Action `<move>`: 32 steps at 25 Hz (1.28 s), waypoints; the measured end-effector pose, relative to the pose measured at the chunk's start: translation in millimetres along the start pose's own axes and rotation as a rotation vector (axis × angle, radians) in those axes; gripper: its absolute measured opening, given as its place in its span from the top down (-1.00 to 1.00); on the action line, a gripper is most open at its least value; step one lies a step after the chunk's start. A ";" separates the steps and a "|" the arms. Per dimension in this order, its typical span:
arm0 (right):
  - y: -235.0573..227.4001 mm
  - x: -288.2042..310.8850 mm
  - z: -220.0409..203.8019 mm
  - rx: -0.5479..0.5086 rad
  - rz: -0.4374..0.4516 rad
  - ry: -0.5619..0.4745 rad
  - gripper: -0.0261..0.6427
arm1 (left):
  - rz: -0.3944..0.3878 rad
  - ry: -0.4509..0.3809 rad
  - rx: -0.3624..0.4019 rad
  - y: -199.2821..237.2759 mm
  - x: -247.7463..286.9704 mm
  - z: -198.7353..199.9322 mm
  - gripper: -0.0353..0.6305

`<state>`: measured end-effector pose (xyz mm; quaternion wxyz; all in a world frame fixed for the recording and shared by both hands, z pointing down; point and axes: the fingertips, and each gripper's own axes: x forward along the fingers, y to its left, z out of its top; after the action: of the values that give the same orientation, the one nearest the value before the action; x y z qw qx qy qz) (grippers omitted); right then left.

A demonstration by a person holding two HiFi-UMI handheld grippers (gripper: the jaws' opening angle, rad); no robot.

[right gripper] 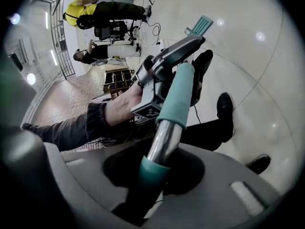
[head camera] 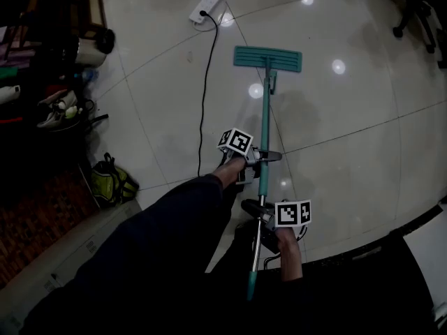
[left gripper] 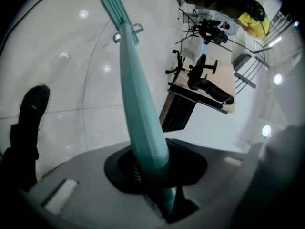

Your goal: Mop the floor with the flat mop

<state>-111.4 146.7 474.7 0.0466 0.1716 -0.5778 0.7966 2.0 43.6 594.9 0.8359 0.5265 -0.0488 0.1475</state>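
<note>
A flat mop with a teal head [head camera: 268,58] rests on the pale tiled floor [head camera: 349,117], its teal and steel handle [head camera: 264,159] running back toward me. My left gripper [head camera: 257,156] is shut on the teal part of the handle [left gripper: 140,123], about midway along. My right gripper [head camera: 260,215] is shut lower down, where the steel tube meets a teal sleeve [right gripper: 159,149]. In the left gripper view the mop head [left gripper: 116,8] shows far up the handle. The right gripper view shows the left gripper [right gripper: 164,63] ahead, with the mop head [right gripper: 201,25] beyond.
A white power strip [head camera: 205,7] and its black cable [head camera: 204,89] lie left of the mop. Dark clutter and a yellow-green bag [head camera: 112,181] line the left side. Office chair legs [head camera: 412,9] stand at the far right. My shoes [right gripper: 225,109] are near the handle.
</note>
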 end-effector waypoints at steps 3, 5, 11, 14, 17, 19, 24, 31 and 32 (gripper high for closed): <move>3.3 2.4 52.9 -0.021 -0.005 0.003 0.61 | -0.027 -0.029 0.016 -18.9 -1.4 54.5 0.51; 1.2 4.7 82.4 -0.038 -0.022 0.013 0.62 | -0.046 -0.064 0.022 -27.1 -1.9 86.9 0.51; -11.7 18.8 130.9 -0.066 -0.091 0.044 0.67 | -0.057 -0.095 0.053 -33.9 -6.4 143.1 0.53; -7.8 22.8 135.1 -0.063 -0.081 0.024 0.67 | -0.059 -0.103 0.060 -35.6 -11.4 147.2 0.53; 2.0 20.6 124.8 -0.056 -0.050 0.002 0.66 | -0.067 -0.121 0.052 -38.0 -14.0 135.4 0.53; 6.6 15.7 107.3 -0.061 -0.042 0.013 0.64 | -0.058 -0.124 0.049 -37.9 -14.0 117.5 0.52; 8.6 -8.4 37.2 -0.088 -0.042 0.041 0.62 | -0.049 -0.128 0.044 -35.6 -4.6 46.2 0.52; -23.8 -38.5 -110.6 -0.114 -0.075 0.081 0.62 | -0.026 -0.070 0.050 4.1 20.4 -99.9 0.52; -29.0 -41.0 -133.5 -0.110 -0.079 0.086 0.62 | -0.028 -0.070 0.039 12.7 23.1 -122.2 0.52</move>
<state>-94.5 286.3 451.0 0.1122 0.1570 -0.6108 0.7679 11.2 162.5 557.4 0.8253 0.5480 -0.0678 0.1181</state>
